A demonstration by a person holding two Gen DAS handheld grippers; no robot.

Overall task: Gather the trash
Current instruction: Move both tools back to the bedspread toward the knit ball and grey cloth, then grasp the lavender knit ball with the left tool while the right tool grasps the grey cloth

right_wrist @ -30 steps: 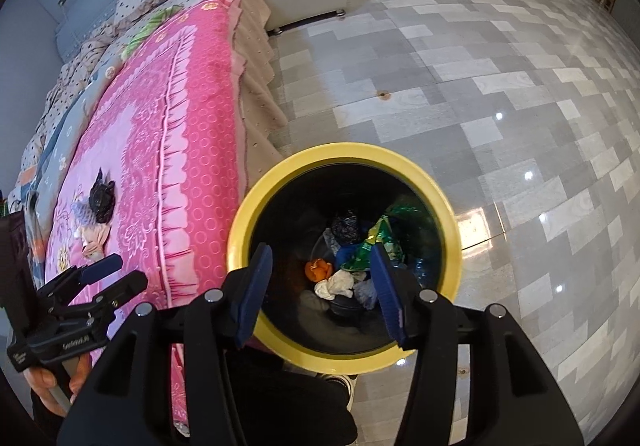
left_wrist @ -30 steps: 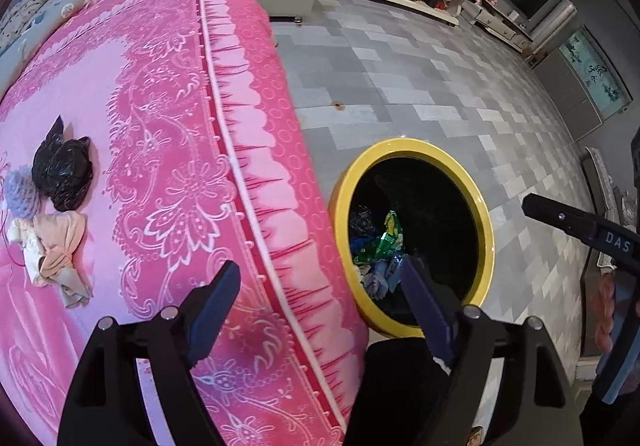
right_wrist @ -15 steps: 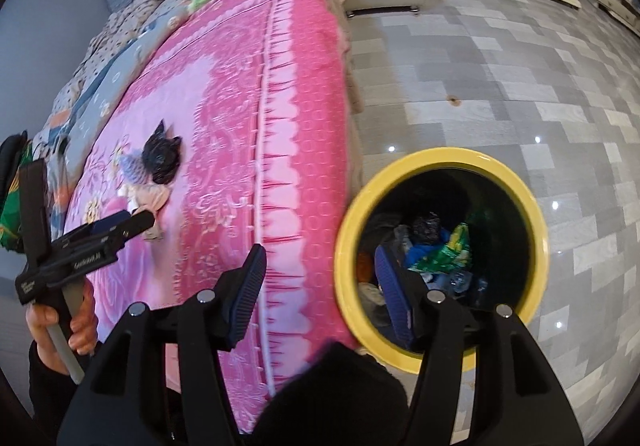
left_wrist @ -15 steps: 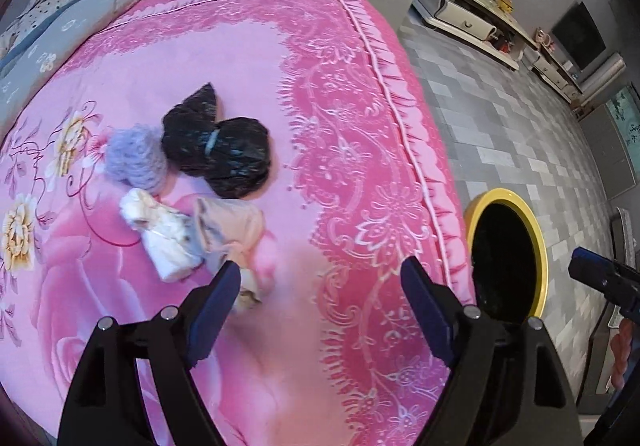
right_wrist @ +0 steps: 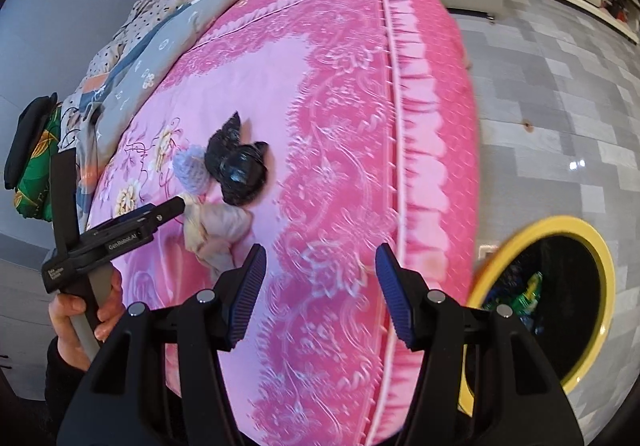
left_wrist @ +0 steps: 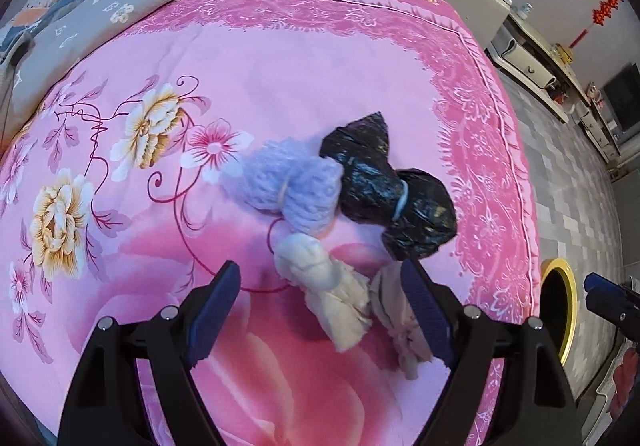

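On the pink bedspread (left_wrist: pixel 280 85) four bundles of trash lie in a cluster: a black bag (left_wrist: pixel 390 185) cinched at its waist by a pale band, a lilac wad (left_wrist: pixel 296 185) touching its left side, a cream wad (left_wrist: pixel 324 278) just below that, and a beige wad (left_wrist: pixel 394 310) beside the cream one. We hold the left gripper (left_wrist: pixel 320 306) above them with its jaws spread wide and empty, the cream wad lying between the fingers in that view and the beige one partly behind the right finger. Our right gripper (right_wrist: pixel 320 286) hangs over the bed's patterned border, well apart from the cluster; its jaws have just been opening, stand parted, and carry nothing. The yellow-rimmed bin (right_wrist: pixel 596 246) sits on the floor beside the bed, already holding scraps. We judge all four pieces to be light and soft, so they will crush under the pads rather than resist, and none looks fragile. The black bag looks glossy and probably slippery; we would take it at the banded waist, where the film is gathered tight. The lilac wad has a tie round its middle too, a fair place to pinch. The cream and beige wads look like twisted paper or cloth, likely to trail loose ends, so we would close on their thickest twisted part, not a tail.
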